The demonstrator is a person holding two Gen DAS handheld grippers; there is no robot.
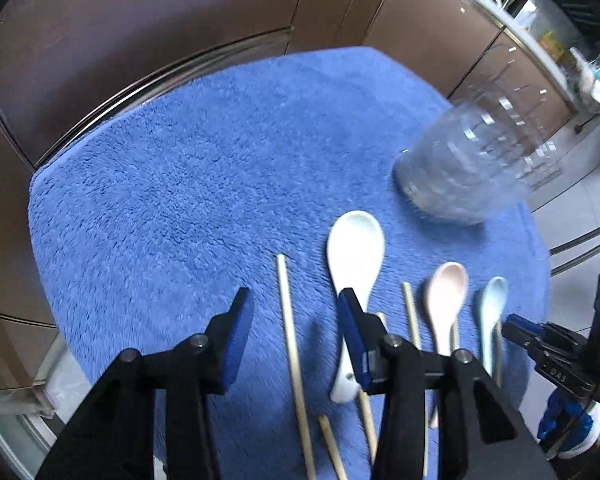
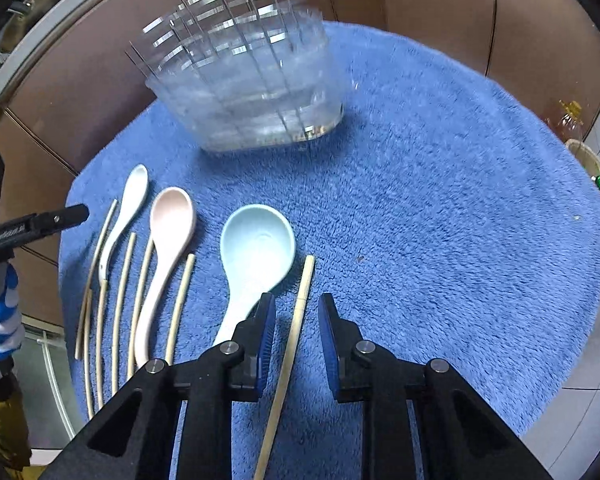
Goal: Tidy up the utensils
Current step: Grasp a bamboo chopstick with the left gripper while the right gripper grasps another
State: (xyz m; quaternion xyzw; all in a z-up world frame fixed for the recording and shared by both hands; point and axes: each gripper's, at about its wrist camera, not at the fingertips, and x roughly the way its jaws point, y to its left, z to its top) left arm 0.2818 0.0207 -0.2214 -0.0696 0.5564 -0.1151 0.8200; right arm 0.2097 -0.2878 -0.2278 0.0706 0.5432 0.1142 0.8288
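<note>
Black tool (image 2: 296,332) arms, blue pads (image 2: 266,328), silver screws

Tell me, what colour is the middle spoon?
Pale pink; the middle spoon shows best in the right wrist view.

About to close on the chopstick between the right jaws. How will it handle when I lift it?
The chopstick looks thin and round, so it may roll or twist between the pads. Probably light and stiff. Lying flat in the fluffy blue towel, it may be awkward to get under.

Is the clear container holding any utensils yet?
Empty: the clear container shows no utensils inside; the spoons and chopsticks lie on the blue mat.
</note>
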